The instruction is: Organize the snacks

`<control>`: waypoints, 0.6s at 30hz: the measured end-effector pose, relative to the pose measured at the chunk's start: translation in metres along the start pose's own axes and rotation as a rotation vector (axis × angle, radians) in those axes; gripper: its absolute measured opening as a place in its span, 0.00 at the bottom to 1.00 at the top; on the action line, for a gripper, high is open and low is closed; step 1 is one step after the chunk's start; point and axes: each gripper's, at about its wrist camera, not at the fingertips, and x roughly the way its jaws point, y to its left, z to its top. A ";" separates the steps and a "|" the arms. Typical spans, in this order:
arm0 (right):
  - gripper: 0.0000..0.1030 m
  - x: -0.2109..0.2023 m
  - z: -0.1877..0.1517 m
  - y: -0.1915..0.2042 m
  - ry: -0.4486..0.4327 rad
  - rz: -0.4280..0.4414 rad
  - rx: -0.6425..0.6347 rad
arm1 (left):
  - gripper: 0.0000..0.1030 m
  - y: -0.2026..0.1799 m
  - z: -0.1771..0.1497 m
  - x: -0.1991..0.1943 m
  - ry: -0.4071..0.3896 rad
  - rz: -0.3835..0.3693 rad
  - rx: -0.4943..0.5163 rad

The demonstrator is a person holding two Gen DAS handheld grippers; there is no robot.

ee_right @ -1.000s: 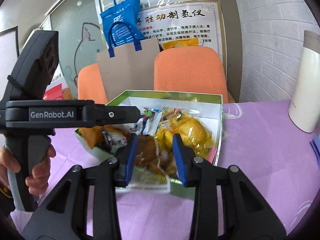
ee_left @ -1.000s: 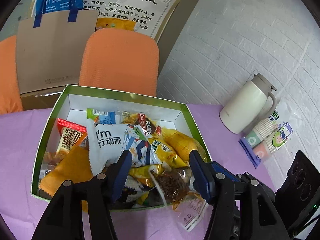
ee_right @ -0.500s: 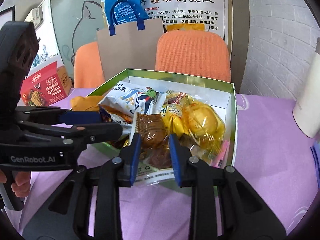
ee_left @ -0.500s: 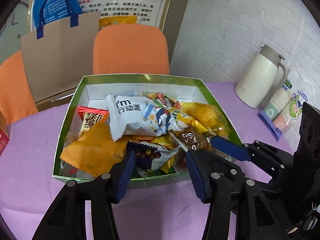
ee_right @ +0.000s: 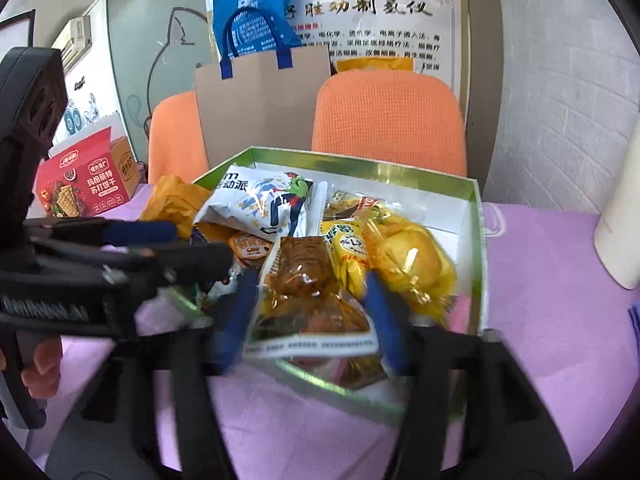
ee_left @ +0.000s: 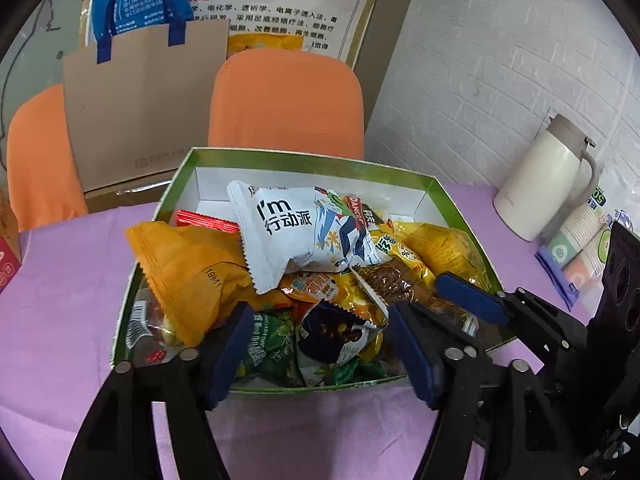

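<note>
Brown-filled clear snack packet lay between the right gripper fingers, long axis running away from them, over the green box rim; jaws had just spread, unclamped. Left gripper, likewise newly parted, straddled the dark blue packet, crowding alongside.

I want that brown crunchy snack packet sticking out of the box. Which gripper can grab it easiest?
Probably the right gripper: its open jaws, just widened, already straddle the brown snack packet. The left gripper sits over other packets.
</note>
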 end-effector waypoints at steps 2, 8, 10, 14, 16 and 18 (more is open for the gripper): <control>0.90 -0.018 -0.003 0.002 -0.021 0.012 0.014 | 0.93 0.000 -0.004 -0.022 -0.072 0.032 -0.018; 1.00 -0.076 -0.021 0.018 -0.011 -0.018 0.057 | 1.00 -0.007 -0.032 -0.081 -0.148 0.093 -0.010; 1.00 -0.090 -0.028 0.026 0.007 -0.053 0.068 | 1.00 -0.013 -0.047 -0.098 -0.159 0.131 0.015; 1.00 -0.111 -0.050 0.042 0.046 -0.115 0.032 | 1.00 -0.022 -0.081 -0.126 -0.183 0.176 0.031; 1.00 -0.117 -0.060 0.047 0.064 -0.145 0.025 | 1.00 -0.023 -0.097 -0.133 -0.185 0.188 0.015; 1.00 -0.125 -0.071 0.049 0.073 -0.153 0.038 | 1.00 -0.024 -0.115 -0.141 -0.174 0.201 -0.005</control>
